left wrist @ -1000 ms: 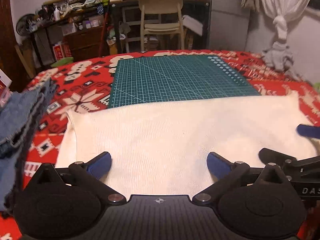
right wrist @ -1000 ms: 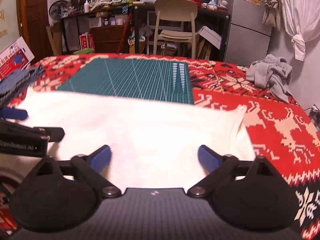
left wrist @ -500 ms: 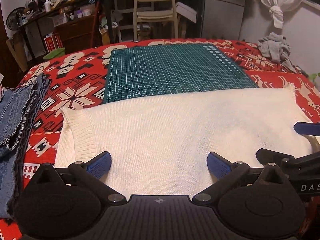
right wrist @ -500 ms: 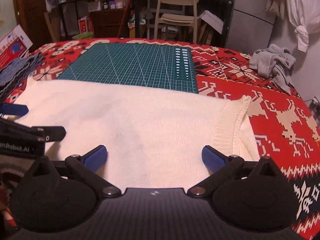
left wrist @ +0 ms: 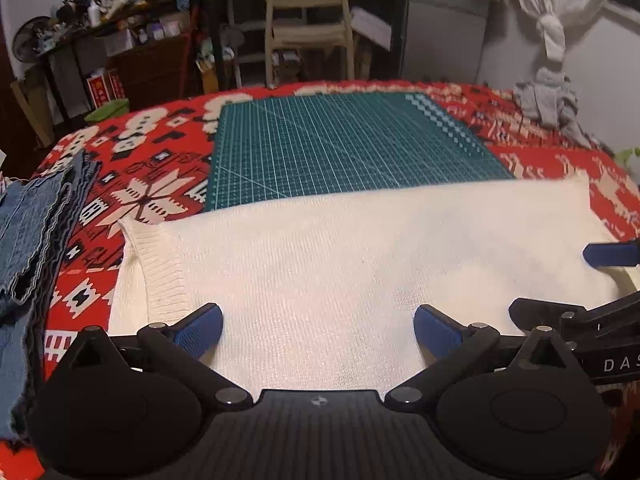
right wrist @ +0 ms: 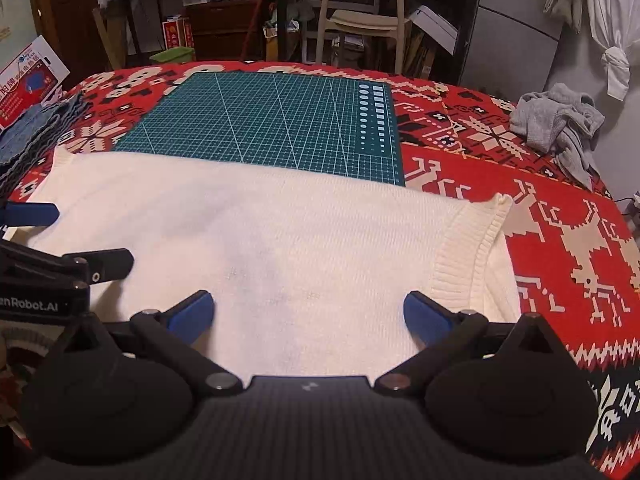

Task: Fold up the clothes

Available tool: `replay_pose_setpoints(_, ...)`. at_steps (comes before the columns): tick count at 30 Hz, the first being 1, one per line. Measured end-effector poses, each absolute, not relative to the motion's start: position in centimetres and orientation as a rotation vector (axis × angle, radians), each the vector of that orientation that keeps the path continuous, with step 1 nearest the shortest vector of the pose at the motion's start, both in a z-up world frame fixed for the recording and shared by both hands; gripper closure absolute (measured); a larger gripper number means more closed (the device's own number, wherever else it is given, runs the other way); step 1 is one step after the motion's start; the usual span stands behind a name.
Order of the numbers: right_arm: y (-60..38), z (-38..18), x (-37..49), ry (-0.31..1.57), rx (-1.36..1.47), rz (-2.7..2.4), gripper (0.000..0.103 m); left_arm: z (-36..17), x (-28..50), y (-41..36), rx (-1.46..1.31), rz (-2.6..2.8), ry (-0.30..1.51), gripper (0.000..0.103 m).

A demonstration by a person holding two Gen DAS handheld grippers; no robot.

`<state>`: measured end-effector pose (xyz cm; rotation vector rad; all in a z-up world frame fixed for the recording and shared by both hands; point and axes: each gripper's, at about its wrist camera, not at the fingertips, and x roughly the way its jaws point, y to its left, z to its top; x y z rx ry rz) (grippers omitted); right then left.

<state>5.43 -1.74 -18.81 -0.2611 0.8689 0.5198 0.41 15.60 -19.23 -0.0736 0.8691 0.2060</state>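
- Sweater, cream knit, lies spread flat across the near half of the red patterned table cover, its far edge overlapping the near strip of the green cutting mat.
- Containers: none on the table; a small green tub sits on the floor at about 10 o'clock in the right wrist view, contents too small to tell.
- Left gripper has its blue-padded fingers spread wide apart, holding nothing; they sit low over the near edge of the sweater, though whether they touch the knit I cannot tell.
- Right gripper is likewise wide apart and empty, its fingers over the near hem of the same sweater.
- From the left gripper, the sweater fills everything from 9 through 12 to 3 o'clock, with a ribbed band at about 10 o'clock.
- From the right gripper, the other ribbed band lies at about 2 o'clock.
- Each gripper shows at the other's side, the two close together along the near edge.
- Folded denim is stacked at 9 o'clock from the left gripper, just beside the sweater.
- Crumpled grey garment lies at 2 o'clock, well apart from the sweater.
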Motion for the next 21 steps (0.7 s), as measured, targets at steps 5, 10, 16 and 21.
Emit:
replay_pose_setpoints(5,-1.7,-18.7,5.6,0.869,-0.262,0.53,0.001,-18.1,0.8,16.1,-0.068,0.163,0.883,0.013)
replay_pose_setpoints(10,-2.6,-16.8,5.1,0.85,-0.229,0.592,0.012,-16.0,0.2,16.9,-0.127,0.133,0.849,0.045)
replay_pose_setpoints(16,-3.3,-13.2,4.7,0.749,-0.177,0.527,0.031,-13.5,0.2,17.4,-0.224,0.127,0.782,0.051)
replay_pose_setpoints(21,-1.7,-13.0,6.1,0.743,-0.229,0.474,0.085,-13.3,2.3,17.2,-0.234,0.107,0.831,0.074)
